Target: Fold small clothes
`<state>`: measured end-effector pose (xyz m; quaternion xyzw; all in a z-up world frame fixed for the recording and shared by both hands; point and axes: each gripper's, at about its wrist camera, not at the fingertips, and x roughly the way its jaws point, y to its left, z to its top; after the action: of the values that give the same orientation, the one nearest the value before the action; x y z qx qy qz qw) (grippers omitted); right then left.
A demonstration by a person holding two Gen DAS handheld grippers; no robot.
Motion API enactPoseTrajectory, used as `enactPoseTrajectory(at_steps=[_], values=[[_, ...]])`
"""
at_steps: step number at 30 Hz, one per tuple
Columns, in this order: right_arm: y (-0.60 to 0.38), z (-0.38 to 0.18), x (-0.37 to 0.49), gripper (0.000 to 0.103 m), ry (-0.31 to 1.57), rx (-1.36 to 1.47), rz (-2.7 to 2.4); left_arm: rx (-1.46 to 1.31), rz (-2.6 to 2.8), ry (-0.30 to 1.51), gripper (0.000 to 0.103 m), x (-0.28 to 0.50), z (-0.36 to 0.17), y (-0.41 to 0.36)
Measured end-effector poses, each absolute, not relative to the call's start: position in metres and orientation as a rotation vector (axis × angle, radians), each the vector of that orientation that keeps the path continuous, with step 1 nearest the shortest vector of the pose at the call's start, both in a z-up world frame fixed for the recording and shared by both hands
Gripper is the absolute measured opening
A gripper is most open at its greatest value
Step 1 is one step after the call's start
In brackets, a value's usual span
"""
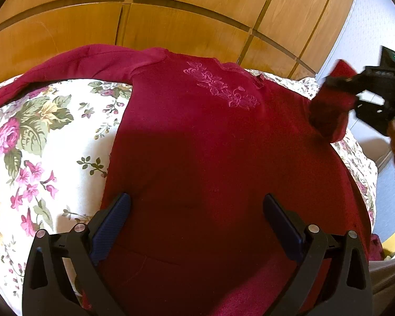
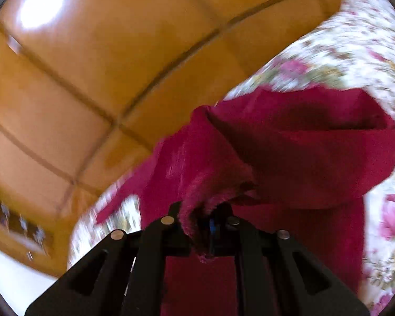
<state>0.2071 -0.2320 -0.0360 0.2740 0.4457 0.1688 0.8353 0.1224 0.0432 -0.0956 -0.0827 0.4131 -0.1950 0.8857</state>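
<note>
A dark red long-sleeved top (image 1: 197, 137) with pink flower embroidery (image 1: 221, 87) lies spread flat on a floral bedspread (image 1: 39, 142). Its left sleeve (image 1: 73, 63) stretches out to the far left. My left gripper (image 1: 197, 216) is open and empty, hovering over the lower body of the top. My right gripper (image 1: 337, 89) shows at the right of the left wrist view, shut on the right sleeve (image 1: 331, 115) and lifting it. In the right wrist view the right gripper (image 2: 210, 223) pinches the sleeve's cuff (image 2: 213, 184), and the sleeve (image 2: 302, 142) hangs back toward the bed.
A wooden wardrobe with panelled doors (image 1: 171, 18) stands behind the bed. A white wall (image 1: 376, 26) is at the far right. The bedspread (image 2: 342, 52) shows around the top on both sides. The right wrist view is motion-blurred.
</note>
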Motion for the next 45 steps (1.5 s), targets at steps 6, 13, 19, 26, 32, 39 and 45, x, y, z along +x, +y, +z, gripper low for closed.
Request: enactPoseTrajectory(at_steps=[6,13,19,26,32,39,45], values=[[-0.219,-0.057,0.199,0.066,1.029,0.559,0.358,-0.123,-0.375,0.895,0.099,0.125,-0.089,0.035],[-0.328,-0.018,0.148,0.094,0.808,0.710,0.084,-0.217,-0.424,0.823,0.099,0.137,-0.040,0.012],[-0.402,-0.059,0.121,0.096,0.993,0.668,-0.286,-0.056,-0.421,0.743,0.099,0.172,-0.028,-0.052],[-0.470,-0.095,0.082,0.096,1.047,0.919,-0.362,0.273,-0.457,0.644,0.099,0.225,-0.033,-0.134],[-0.467,-0.086,0.085,0.096,1.033,0.920,-0.358,0.200,-0.637,0.789,0.000,0.244,-0.023,-0.159],[-0.450,-0.102,0.093,0.096,1.090,0.931,-0.299,-0.147,-0.676,0.677,0.000,0.262,0.065,-0.115],[-0.444,-0.113,0.095,0.096,1.111,0.976,-0.294,-0.118,-0.586,0.719,0.007,0.280,0.044,-0.079]])
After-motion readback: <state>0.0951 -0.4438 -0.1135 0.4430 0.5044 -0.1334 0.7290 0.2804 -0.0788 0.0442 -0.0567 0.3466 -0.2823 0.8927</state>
